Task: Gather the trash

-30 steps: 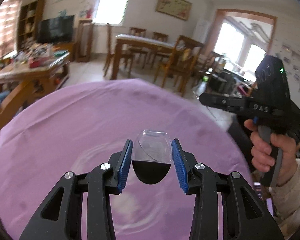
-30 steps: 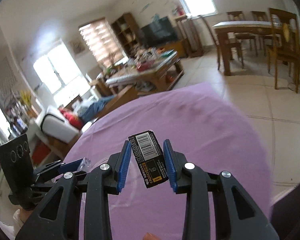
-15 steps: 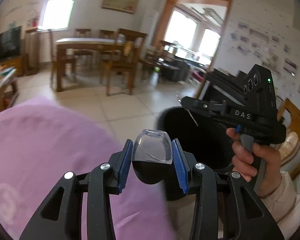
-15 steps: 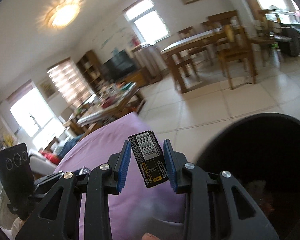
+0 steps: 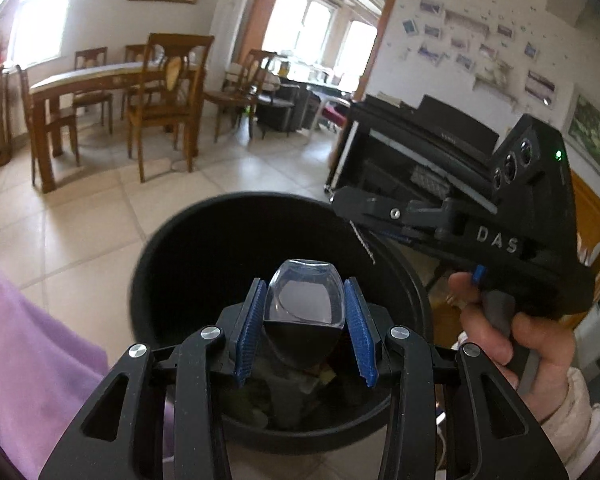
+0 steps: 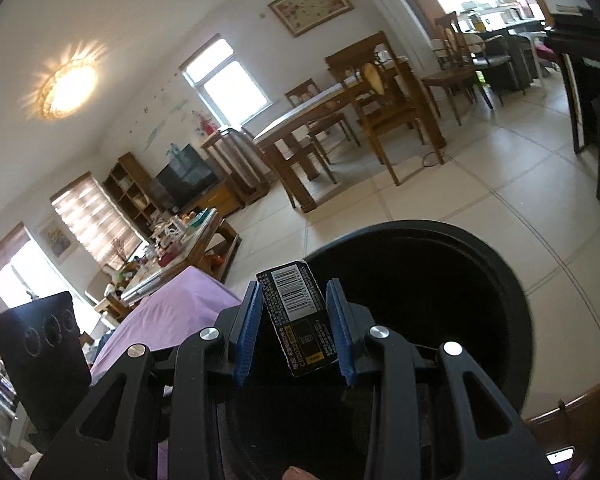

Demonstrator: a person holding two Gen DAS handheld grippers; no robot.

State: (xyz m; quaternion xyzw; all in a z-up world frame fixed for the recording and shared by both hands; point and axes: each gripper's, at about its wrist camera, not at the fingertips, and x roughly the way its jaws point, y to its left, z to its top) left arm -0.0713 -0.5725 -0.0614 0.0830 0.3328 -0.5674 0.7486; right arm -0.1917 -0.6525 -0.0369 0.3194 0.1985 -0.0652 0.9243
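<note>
Barcode-printed "CR2032" card [image 6: 298, 318] sits clamped in right claw [image 6: 296, 328]; left claw [image 5: 305, 326] grips clear plastic blister [image 5: 304, 300] over bin [image 5: 180, 248].

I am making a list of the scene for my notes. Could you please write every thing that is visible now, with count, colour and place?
Plastic piece: one, clear top and black bottom, between the left gripper's pads, above the bin.
Battery card: one, black with a barcode, between the right gripper's pads, above the bin.
Bin: one, black, on the floor beside the purple cloth, some rubbish inside.
Cloth: one, purple, at the left edge.
Dining table: one, brown wood, across the room, with several wooden chairs.
Piano: one, black, by the right wall.
Television: one, black, far wall.
Ceiling lamp: one, lit.
Left gripper: black, blue pads, closed on the plastic piece.
Right gripper: black, blue pads, closed on the battery card.
Hand: one, holding the right gripper's handle.
</note>
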